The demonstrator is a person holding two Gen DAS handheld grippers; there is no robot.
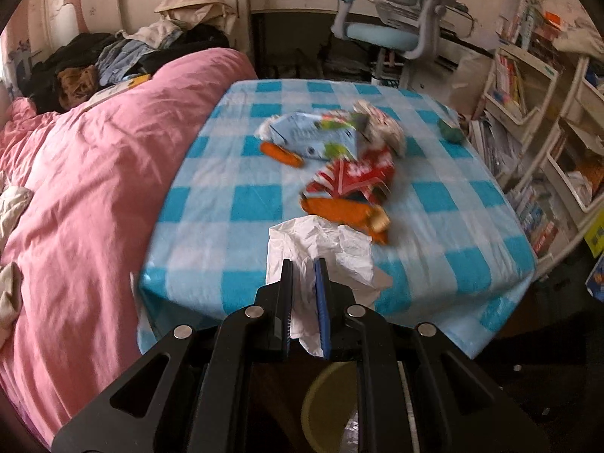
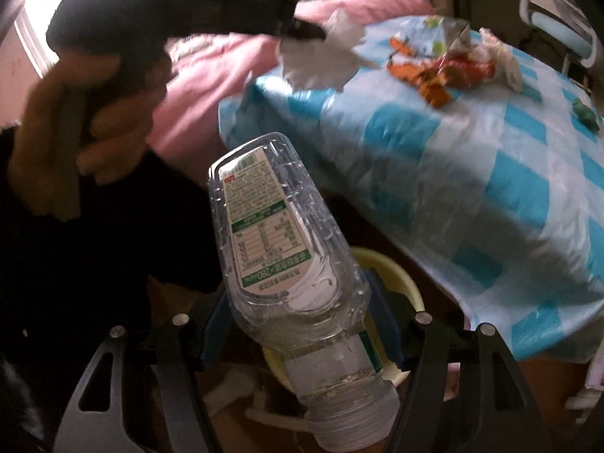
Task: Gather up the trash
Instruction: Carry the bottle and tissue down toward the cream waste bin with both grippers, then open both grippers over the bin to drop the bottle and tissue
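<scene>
My left gripper [image 1: 304, 264] is shut on a crumpled white tissue [image 1: 321, 241] and holds it over the near edge of the blue-checked table [image 1: 211, 234]. It also shows in the right wrist view [image 2: 302, 32], with the tissue [image 2: 321, 56] hanging from it. My right gripper [image 2: 298, 298] is shut on a clear plastic bottle [image 2: 279, 234], neck pointing down, above a yellow bin [image 2: 400, 275]. The bin [image 1: 321, 407] also sits below my left gripper. More trash lies on the table: a blue wrapper [image 1: 313, 134], a red wrapper [image 1: 355, 177] and orange peel [image 1: 339, 209].
A pink quilt [image 1: 94, 173] covers the bed left of the table, with clothes [image 1: 113, 60] piled behind. A blue-grey desk chair [image 1: 392, 19] stands beyond the table. Bookshelves [image 1: 528, 120] line the right side. A green object [image 1: 451, 130] lies at the table's far right.
</scene>
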